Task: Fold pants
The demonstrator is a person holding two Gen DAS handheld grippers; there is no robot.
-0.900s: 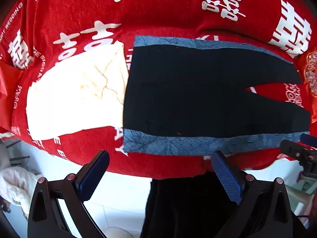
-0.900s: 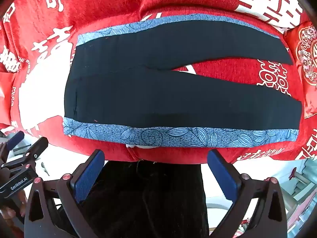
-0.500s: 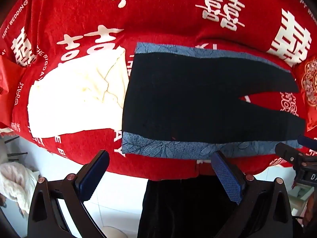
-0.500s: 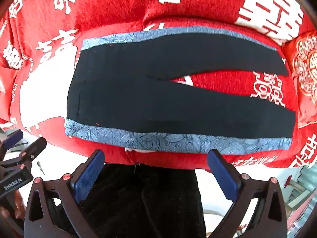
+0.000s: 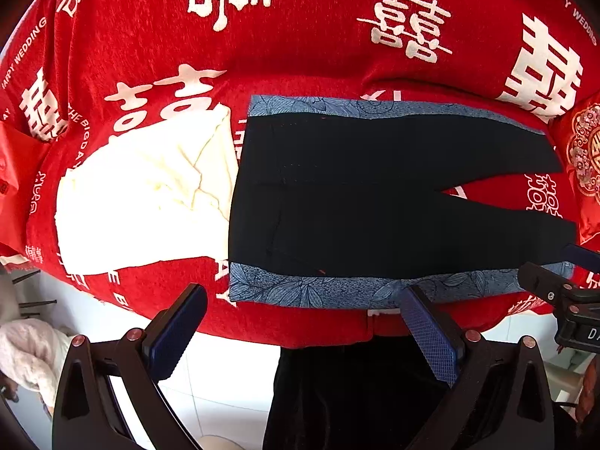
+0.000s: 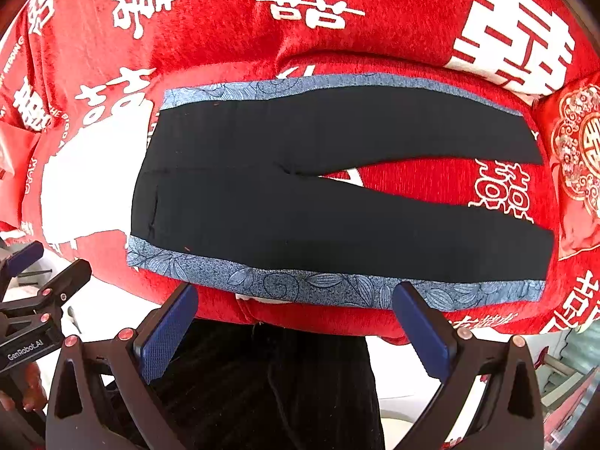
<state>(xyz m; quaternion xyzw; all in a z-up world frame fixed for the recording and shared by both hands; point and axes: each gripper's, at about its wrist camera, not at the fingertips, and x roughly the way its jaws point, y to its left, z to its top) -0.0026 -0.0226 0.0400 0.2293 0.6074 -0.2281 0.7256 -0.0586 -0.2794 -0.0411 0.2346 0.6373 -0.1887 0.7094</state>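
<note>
Black pants (image 5: 375, 202) with blue patterned side stripes lie flat on a red bedcover (image 5: 300, 56), waist to the left and the two legs spread apart to the right. My left gripper (image 5: 303, 290) hangs open above the near edge, by the waist end of the near stripe, with nothing between its pads. In the right wrist view the pants (image 6: 300, 206) fill the middle. There my right gripper (image 6: 296, 288) stands open over the near stripe, holding nothing.
A cream folded cloth (image 5: 150, 202) lies just left of the waist. A red embroidered cushion (image 6: 577, 157) sits past the leg ends. A person's dark trousers (image 6: 262, 393) and white floor tiles (image 5: 225, 375) show below the bed edge. A pale towel (image 5: 26, 352) lies low left.
In both views the pants have slid a little lower in the picture and more red cover shows beyond them. Both grippers have stayed open and empty.
</note>
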